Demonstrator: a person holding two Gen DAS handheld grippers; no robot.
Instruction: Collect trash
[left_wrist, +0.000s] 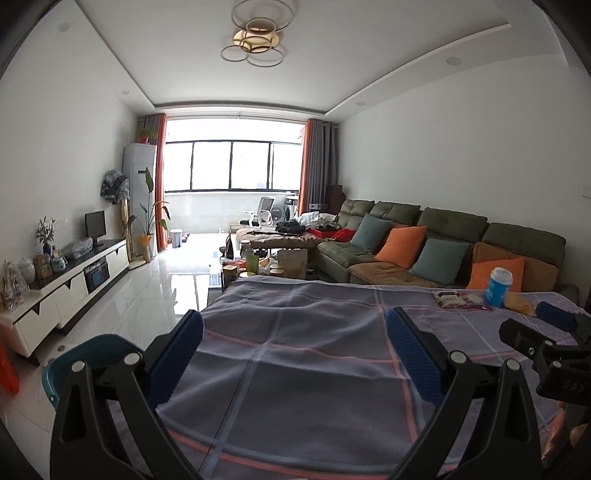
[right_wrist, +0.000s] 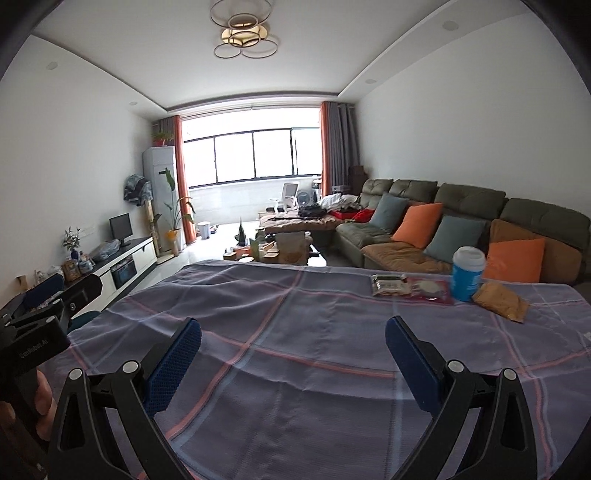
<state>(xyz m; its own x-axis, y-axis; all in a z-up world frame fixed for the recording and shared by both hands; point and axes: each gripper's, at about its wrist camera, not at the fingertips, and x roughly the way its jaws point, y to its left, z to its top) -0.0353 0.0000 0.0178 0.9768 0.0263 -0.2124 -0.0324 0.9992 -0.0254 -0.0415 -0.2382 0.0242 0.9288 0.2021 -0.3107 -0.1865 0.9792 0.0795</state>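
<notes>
Trash: wrappers (right_wrist: 410, 287), blue cup (right_wrist: 467, 273) and brown packet (right_wrist: 500, 301) lie on tabletop (right_wrist: 295, 332), well ahead-right of right gripper (right_wrist: 293, 363). Both grippers' jaws wide open, empty; left gripper (left_wrist: 295, 360) likewise. Advise low, level approach; pinch wrapper edge without snagging cloth.

Trash on tablecloth far right: blue cup (right_wrist: 467, 273) upright w/ white lid, silver wrapper (right_wrist: 390, 285) + red wrapper (right_wrist: 431, 290) flat left of it, brown packet (right_wrist: 500, 301) flat on right.

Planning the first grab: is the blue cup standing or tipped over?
Upright. The blue cup stands on its base on the tablecloth, white lid on top, among flat wrappers.
</notes>
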